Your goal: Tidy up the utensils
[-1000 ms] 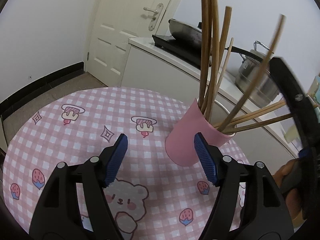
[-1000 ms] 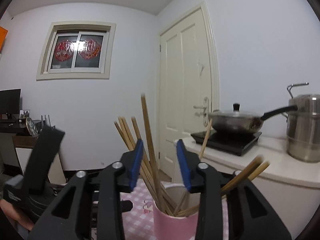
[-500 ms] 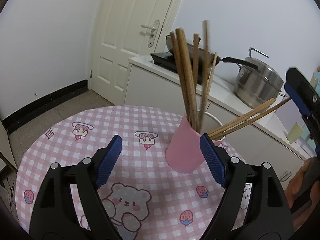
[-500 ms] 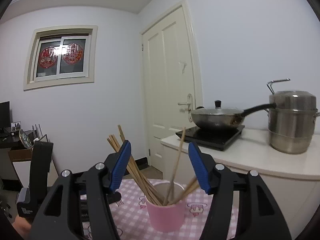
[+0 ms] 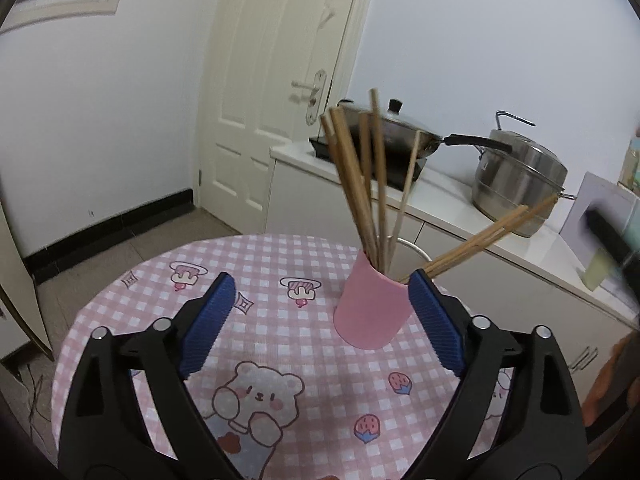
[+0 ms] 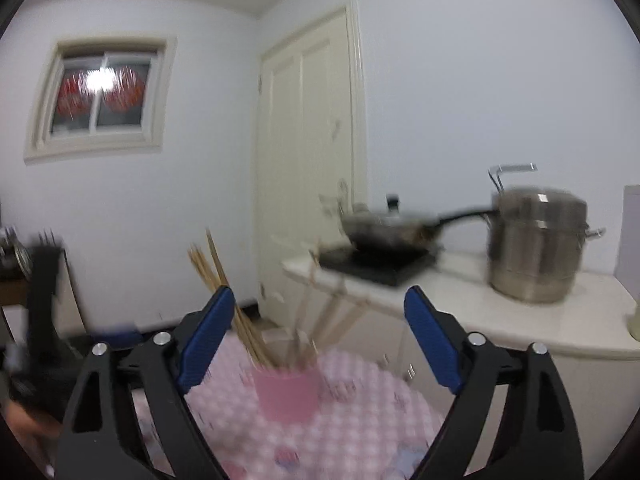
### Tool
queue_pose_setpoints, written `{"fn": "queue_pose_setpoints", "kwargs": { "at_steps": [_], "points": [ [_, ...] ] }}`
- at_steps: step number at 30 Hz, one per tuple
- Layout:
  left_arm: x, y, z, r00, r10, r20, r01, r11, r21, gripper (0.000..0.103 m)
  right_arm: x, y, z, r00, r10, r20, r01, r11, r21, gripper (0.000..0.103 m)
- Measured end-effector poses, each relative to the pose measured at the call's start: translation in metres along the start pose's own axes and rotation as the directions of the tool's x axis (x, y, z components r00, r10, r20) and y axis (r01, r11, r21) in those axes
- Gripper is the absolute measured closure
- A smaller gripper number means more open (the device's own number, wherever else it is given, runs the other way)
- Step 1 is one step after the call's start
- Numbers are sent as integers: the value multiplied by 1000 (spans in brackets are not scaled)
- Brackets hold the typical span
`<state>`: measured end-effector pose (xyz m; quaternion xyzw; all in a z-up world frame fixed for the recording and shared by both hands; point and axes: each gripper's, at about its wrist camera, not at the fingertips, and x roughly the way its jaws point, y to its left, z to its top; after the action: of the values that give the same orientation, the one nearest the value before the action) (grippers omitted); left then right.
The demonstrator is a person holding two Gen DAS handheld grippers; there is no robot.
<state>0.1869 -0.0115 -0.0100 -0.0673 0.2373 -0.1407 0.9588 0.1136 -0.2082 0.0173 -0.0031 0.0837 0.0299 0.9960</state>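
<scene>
1. Left tongs (image 5: pixel 320 312) have just been spreading and stand wide, pinching nothing.
2. Right tongs (image 6: pixel 318 332) likewise, wide and empty.
3. Wooden chopsticks (image 5: pixel 360 184) stand in the pink cup (image 5: pixel 370 312) near the desk's (image 5: pixel 160 320) far edge.

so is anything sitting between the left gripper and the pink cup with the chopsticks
Nothing visible does. The left gripper is open and empty, its fingers having just spread wider, and only bare checked tablecloth lies between it and the pink cup. The chopsticks all stand inside the cup.
</scene>
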Motion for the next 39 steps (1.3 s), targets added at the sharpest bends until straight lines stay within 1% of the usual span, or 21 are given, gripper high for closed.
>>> {"fn": "queue_pose_setpoints", "kwargs": {
  "at_steps": [2, 4, 6, 9, 13, 15, 19, 22, 27, 30, 33, 35, 37, 39],
  "points": [
    [-9, -3, -5, 1000, 12, 22, -12, 1000, 12, 12, 2, -3, -18, 998, 16, -67, -14, 999, 34, 19],
    [-17, -8, -11, 999, 25, 40, -26, 999, 24, 12, 4, -7, -30, 993, 27, -111, -19, 997, 72, 18],
    [-23, -12, -16, 998, 39, 47, -41, 998, 49, 12, 2, -8, -40, 992, 38, -124, -26, 995, 96, 18],
    [-35, -15, -21, 996, 62, 70, -67, 996, 64, 11, -2, -1, -46, 991, 25, -132, -15, 997, 76, 15],
    [-59, -17, -28, 987, 100, 128, -108, 993, 57, 9, -14, 4, -42, 994, 32, -105, -24, 997, 78, 9],
    [-74, -19, -32, 977, 131, 165, -143, 988, 59, 8, -22, 6, -40, 995, 45, -94, -38, 996, 80, 8],
    [-101, -23, -41, 966, 129, 222, -150, 986, 77, 6, -39, 13, -40, 995, 54, -81, -50, 997, 58, 8],
    [-118, -29, -46, 957, 140, 253, -172, 979, 107, 6, -52, 18, -40, 996, 46, -77, -44, 999, 24, 8],
    [-137, -38, -47, 953, 113, 282, -156, 978, 137, 6, -74, 24, -38, 998, 13, -60, -14, 1000, -20, 8],
    [-143, -42, -45, 953, 102, 286, -145, 980, 136, 6, -84, 23, -36, 999, 14, -44, -14, 1000, -11, 8],
    [-151, -46, -43, 947, 118, 299, -162, 979, 126, 6, -92, 20, -32, 999, 35, -31, -35, 999, 15, 8],
    [-154, -50, -43, 944, 129, 304, -176, 976, 132, 6, -95, 21, -30, 999, 35, -27, -35, 999, 12, 8],
    [-159, -53, -44, 943, 120, 311, -169, 976, 136, 6, -98, 23, -29, 999, 32, -15, -32, 999, 2, 8],
    [-163, -56, -45, 933, 135, 333, -188, 973, 133, 6, -101, 23, -28, 1000, 26, -11, -26, 1000, 3, 8]
  ]
}}
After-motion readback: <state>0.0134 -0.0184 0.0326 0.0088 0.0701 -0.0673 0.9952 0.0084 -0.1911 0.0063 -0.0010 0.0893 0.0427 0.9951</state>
